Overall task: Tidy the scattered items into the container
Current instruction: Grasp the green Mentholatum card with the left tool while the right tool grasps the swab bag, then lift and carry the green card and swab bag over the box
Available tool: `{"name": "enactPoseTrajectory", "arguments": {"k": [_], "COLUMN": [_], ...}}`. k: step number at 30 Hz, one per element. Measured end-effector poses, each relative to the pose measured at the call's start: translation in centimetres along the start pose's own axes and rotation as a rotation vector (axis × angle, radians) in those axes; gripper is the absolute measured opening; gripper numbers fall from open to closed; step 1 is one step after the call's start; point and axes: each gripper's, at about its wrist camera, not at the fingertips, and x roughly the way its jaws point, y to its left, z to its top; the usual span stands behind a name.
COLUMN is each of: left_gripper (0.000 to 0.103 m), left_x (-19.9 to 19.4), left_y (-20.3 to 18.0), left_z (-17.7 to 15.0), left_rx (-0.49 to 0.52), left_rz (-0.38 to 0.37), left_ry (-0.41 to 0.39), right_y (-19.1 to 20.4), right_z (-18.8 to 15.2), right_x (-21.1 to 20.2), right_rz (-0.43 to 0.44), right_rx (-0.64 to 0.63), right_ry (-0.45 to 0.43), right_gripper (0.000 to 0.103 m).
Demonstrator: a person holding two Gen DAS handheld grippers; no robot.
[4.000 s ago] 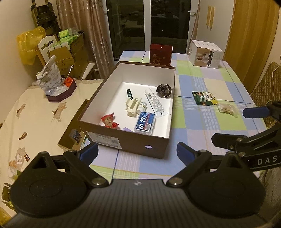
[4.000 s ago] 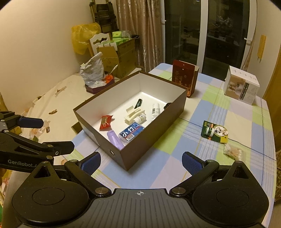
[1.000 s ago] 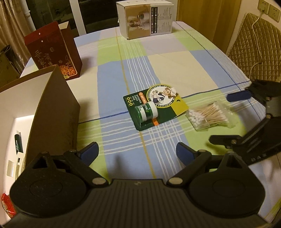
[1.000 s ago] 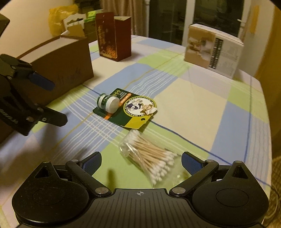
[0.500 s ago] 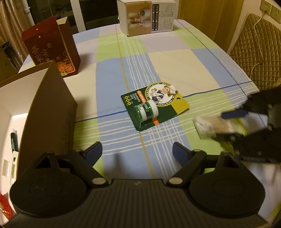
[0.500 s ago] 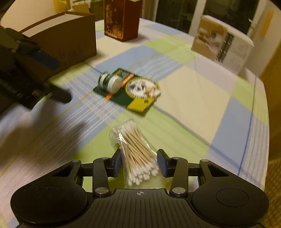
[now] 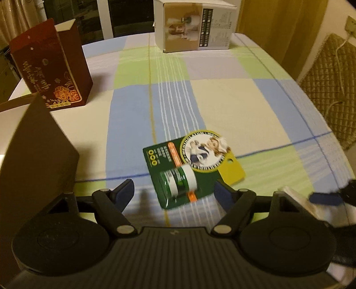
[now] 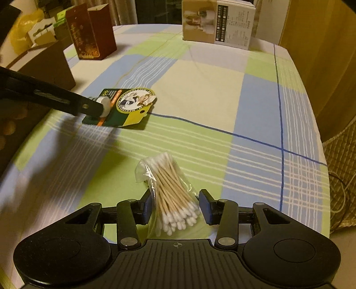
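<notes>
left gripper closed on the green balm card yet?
No: the left gripper has its jaws wide apart either side of the green balm card, touching nothing.

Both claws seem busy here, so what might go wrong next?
The clear plastic bag of cotton swabs sits loosely between the right gripper pads; thin film may slip out when lifted. The left gripper straddles only the jar end of the green blister card, so the card may tilt or snag on the brown cardboard box.

Dim, warm-lit room by night

Ahead of the jaws a checked tablecloth (image 7: 222,106) covers the table; dark glass doors (image 7: 129,15) stand beyond, a quilted chair (image 7: 333,89) to the right.
</notes>
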Motion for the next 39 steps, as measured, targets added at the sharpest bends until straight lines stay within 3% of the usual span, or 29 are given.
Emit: {"name": "enactPoseTrajectory", "arguments": {"k": [4,7,9,10,15,26,28,29,30,37,38,39], "left_gripper": [0.059,0.051,0.036,0.034,0.031,0.031,0.031,0.032,0.032,0.032,0.032,0.032], "left_x": [1.9,2.4,2.3,2.2,1.3,-4.4,-4.9,-5.0,-5.0,-4.4,-4.3,-4.4], "left_y": [-0.2,-0.1,-0.2,-0.3,-0.3,-0.9,-0.8,-0.8,-0.8,-0.5,-0.6,-0.8], "left_z": [0.3,0.2,0.1,0.0,-1.2,-8.5,-9.0,-9.1,-9.2,-9.0,-9.0,-9.1], "left_rx": [0.025,0.024,0.033,0.042,0.077,0.148,0.126,0.116,0.106,0.096,0.107,0.126], "left_rz": [0.044,0.041,0.026,0.020,0.007,-0.154,-0.163,-0.164,-0.165,-0.168,-0.168,-0.166], "left_ry": [0.023,0.021,0.018,0.017,0.026,0.133,0.131,0.128,0.125,0.101,0.098,0.093], "right_y": [0.1,0.0,-0.1,-0.1,0.0,0.6,0.9,1.0,1.1,1.2,1.2,1.3], "right_z": [0.0,-0.1,-0.1,-0.1,-0.3,-2.2,-2.5,-2.5,-2.6,-2.4,-2.4,-2.4], "right_x": [-0.1,0.0,0.0,0.0,-0.1,-1.4,-1.6,-1.6,-1.5,-1.8,-1.6,-1.6], "right_rz": [0.000,0.001,0.002,0.002,-0.001,-0.015,-0.015,-0.014,-0.026,-0.022,-0.021,-0.020], "right_rx": [-0.006,-0.006,-0.008,-0.008,-0.018,0.000,-0.008,-0.003,0.003,-0.017,-0.024,-0.034], "right_ry": [-0.004,-0.006,-0.007,-0.008,0.001,0.069,0.071,0.075,0.080,0.028,0.027,0.023], "right_gripper": [0.046,0.046,0.046,0.046,0.046,0.046,0.062,0.088,0.093,0.093,0.090,0.076]}}
